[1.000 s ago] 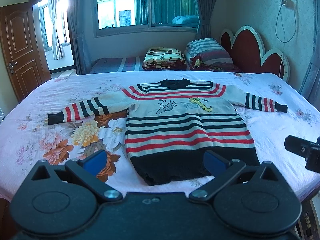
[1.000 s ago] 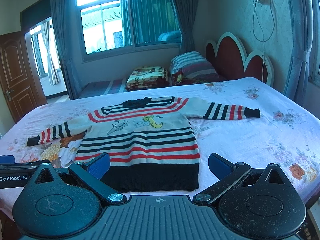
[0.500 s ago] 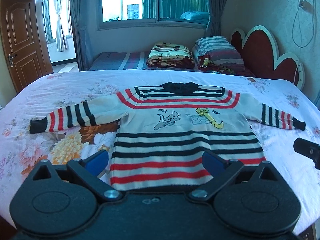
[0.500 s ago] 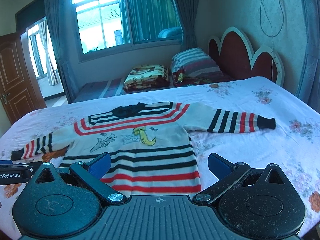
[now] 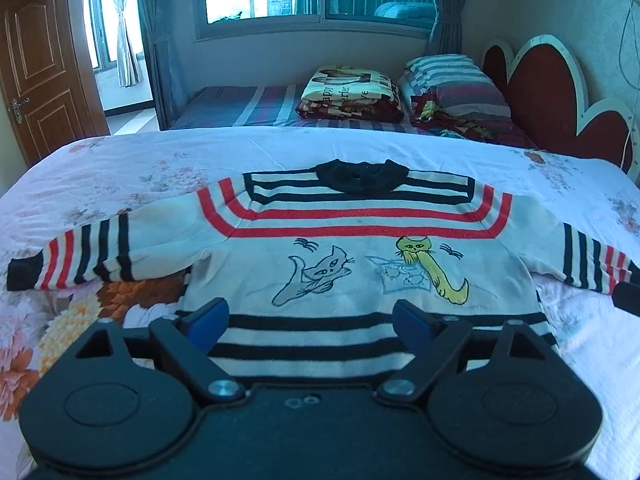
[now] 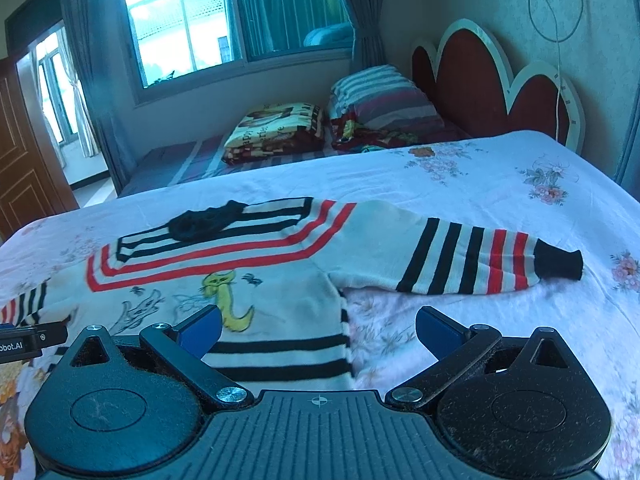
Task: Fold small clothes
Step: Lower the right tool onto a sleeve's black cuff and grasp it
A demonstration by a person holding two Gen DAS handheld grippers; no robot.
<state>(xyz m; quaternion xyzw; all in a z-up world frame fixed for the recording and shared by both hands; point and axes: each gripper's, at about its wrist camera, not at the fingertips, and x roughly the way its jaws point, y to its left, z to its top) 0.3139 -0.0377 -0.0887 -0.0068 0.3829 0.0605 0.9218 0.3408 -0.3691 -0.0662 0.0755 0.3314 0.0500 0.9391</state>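
Note:
A small striped sweater (image 5: 360, 248) with two cartoon cats lies flat on the floral bed sheet (image 5: 120, 160), sleeves spread to both sides. My left gripper (image 5: 310, 320) is open and empty, low over the sweater's body below the cat drawings. My right gripper (image 6: 318, 328) is open and empty over the sweater's right side (image 6: 280, 304), near the armpit. The right sleeve (image 6: 472, 256) stretches out to the right, ending in a black cuff (image 6: 560, 264). The left sleeve (image 5: 100, 252) lies to the left. The hem is hidden under the grippers.
Folded blankets (image 5: 352, 92) and a striped pillow (image 5: 452, 84) lie at the far side by a red headboard (image 5: 552, 100). A wooden door (image 5: 36, 72) stands at the left. A cable (image 6: 556, 40) hangs on the right wall.
Both grippers have moved forward from the bed's near edge over the sweater's hem and lower stripes, and sit lower. Both stay open. The sweater has not moved.

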